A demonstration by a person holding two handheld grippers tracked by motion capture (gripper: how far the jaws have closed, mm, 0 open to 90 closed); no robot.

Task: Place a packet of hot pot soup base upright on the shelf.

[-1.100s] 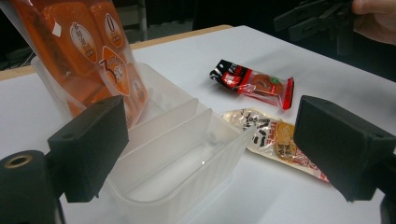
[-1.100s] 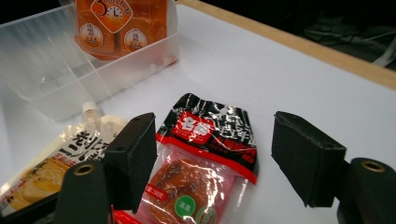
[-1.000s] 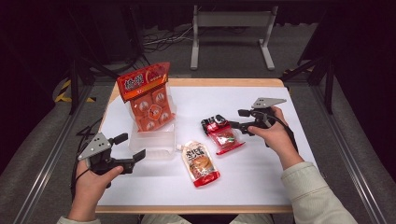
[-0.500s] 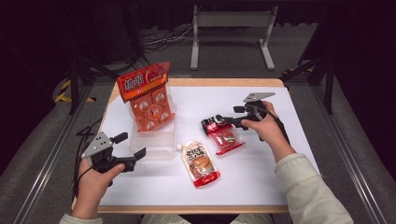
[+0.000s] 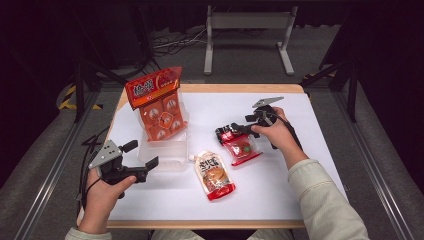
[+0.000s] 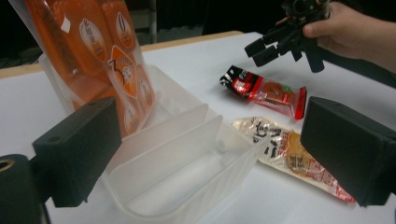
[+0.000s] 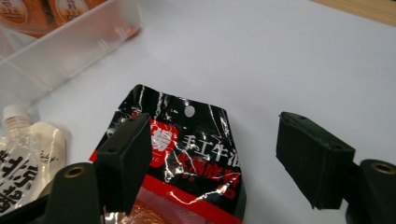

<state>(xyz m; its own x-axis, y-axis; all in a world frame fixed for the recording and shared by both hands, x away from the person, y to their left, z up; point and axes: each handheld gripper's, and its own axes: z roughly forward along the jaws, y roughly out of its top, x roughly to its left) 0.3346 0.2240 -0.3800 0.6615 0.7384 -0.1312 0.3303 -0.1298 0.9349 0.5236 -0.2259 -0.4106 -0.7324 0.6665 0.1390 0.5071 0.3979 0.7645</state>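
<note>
My right claw (image 7: pixel 212 163) hangs over the black-topped red packet (image 7: pixel 187 154), jaws apart and just widened, nothing gripped. My left claw (image 6: pixel 210 154) gapes before the clear tray (image 6: pixel 187 154).

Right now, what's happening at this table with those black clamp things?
A person holds a gripper in each hand. The right gripper hangs open over the black top of a red snack packet lying on the white table, not yet gripping it. The left gripper waits open beside a clear divided box holding an orange bag. A spouted pouch lies nearby.
</note>
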